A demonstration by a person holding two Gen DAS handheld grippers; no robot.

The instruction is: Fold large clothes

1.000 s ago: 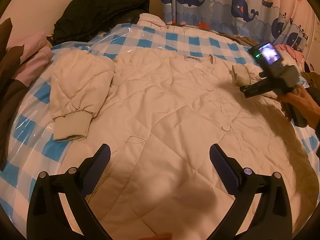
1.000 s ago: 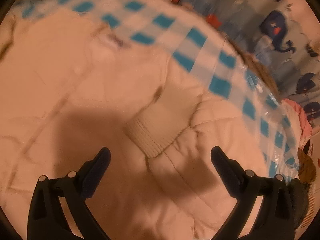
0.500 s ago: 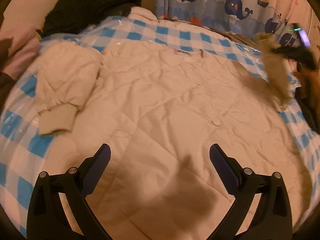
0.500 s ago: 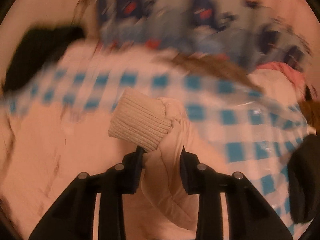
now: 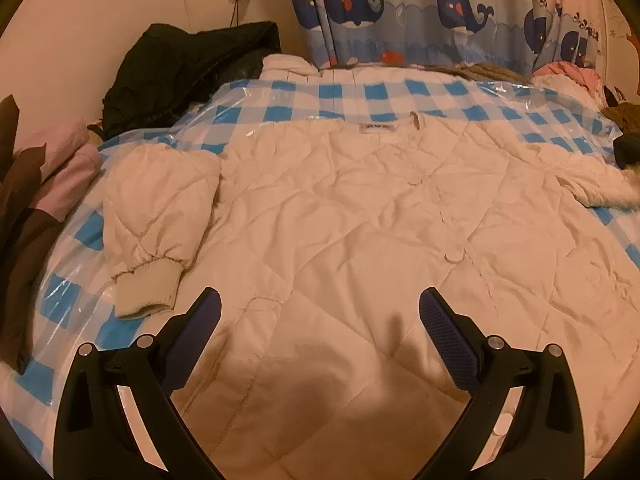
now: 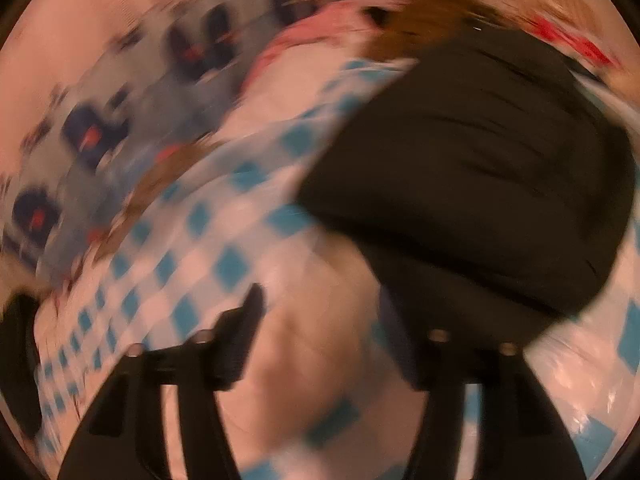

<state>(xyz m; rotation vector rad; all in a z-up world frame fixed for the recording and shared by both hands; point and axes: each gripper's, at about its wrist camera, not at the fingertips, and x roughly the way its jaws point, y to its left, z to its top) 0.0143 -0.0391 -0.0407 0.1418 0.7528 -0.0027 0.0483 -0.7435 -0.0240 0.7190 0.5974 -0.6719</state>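
The left gripper [image 5: 320,312] hangs at the near edge, tilted downward, its two blue-padded fingers [image 5: 448,340] spread wide with nothing between them and neither pad touching anything. The right gripper [image 6: 332,332] is off at the far right, smeared with motion and rolled to one side; its jaws have just been opening and stand partly apart, with no pad pressing on anything that can be made out.

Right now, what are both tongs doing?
Left tongs: open, empty, over the cream jacket.
Right tongs: open, just been opening, nothing gripped; view blurred.
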